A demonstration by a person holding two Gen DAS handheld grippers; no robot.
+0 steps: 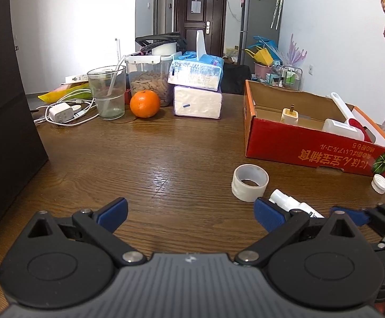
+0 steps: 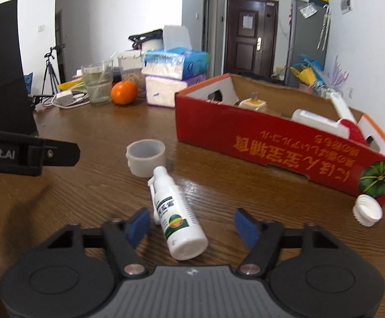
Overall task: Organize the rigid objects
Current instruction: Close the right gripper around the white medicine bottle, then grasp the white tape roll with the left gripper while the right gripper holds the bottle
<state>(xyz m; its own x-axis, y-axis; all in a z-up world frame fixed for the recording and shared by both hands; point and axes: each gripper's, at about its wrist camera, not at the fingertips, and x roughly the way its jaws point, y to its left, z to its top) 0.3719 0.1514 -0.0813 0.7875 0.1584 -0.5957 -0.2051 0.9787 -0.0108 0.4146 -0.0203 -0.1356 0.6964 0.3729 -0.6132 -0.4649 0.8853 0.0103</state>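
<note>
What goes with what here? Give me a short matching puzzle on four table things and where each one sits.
Things:
1 spray bottle
2 tape roll
3 orange
4 white plug

Places:
A inside the red box
B lying between the right gripper jaws
C beside the glass
D just beyond the bottle's nozzle

Pairs: 1-B, 2-D, 3-C, 4-A

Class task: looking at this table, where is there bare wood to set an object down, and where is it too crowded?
Free: the wide wood between the orange and the tape roll, left of the red box. Crowded: the back edge around the glass and tissue packs, and near the spray bottle and white cap.
</note>
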